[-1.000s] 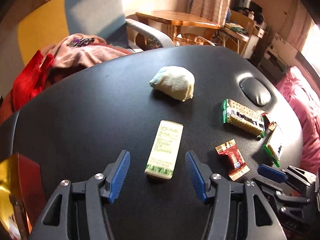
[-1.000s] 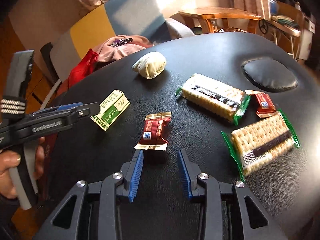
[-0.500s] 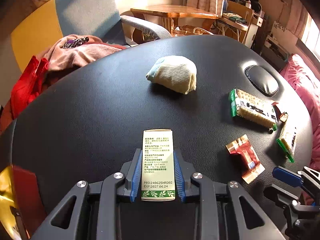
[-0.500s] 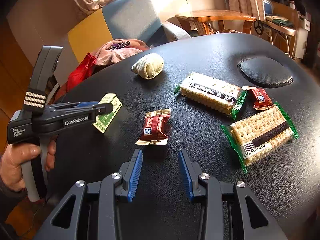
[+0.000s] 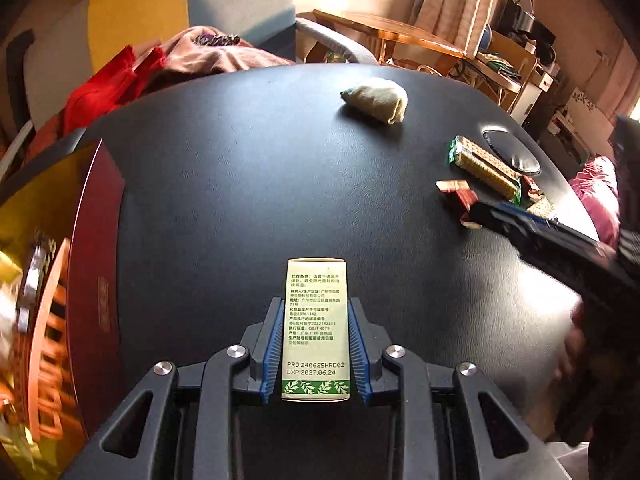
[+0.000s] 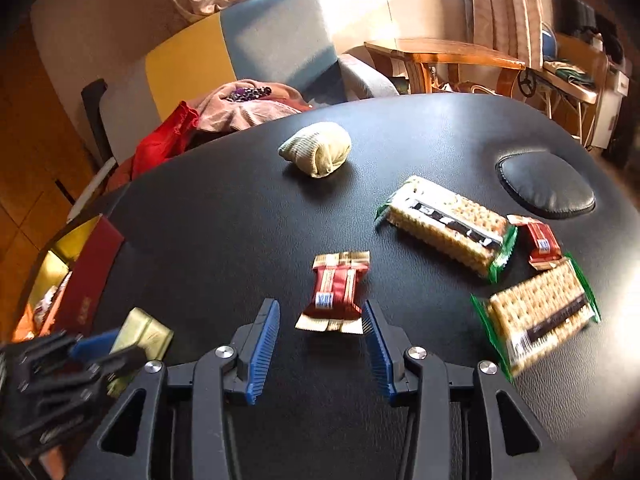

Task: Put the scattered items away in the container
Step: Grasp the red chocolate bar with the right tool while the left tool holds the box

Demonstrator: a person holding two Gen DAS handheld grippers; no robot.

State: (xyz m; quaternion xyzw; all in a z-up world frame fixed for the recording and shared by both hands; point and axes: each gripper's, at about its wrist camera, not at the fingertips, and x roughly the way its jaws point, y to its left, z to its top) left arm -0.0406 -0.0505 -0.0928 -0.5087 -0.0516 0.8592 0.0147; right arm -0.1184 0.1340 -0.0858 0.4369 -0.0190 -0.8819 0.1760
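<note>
My left gripper (image 5: pixel 315 312) is shut on a small green-and-white box (image 5: pixel 316 320) and holds it over the black table (image 5: pixel 240 184), near the red-and-gold container (image 5: pixel 96 248) at the left edge. My right gripper (image 6: pixel 322 320) is open around a red candy wrapper (image 6: pixel 338 290) lying on the table; the right finger is close to its edge. In the right wrist view the left gripper (image 6: pixel 100 344) with the box (image 6: pixel 142 334) is at the lower left, beside the container (image 6: pixel 84 280).
A rolled pale sock (image 6: pixel 316 150) lies at the far middle. Two cracker packs (image 6: pixel 444 226) (image 6: pixel 540 316) and a second red candy (image 6: pixel 538 242) lie to the right. A round black pad (image 6: pixel 546 186) is set in the table. A chair with clothes (image 6: pixel 240 108) stands behind.
My left gripper closed on the box, lifted it and swung left toward the container. My right gripper moved forward so its open fingers now flank the red candy.
</note>
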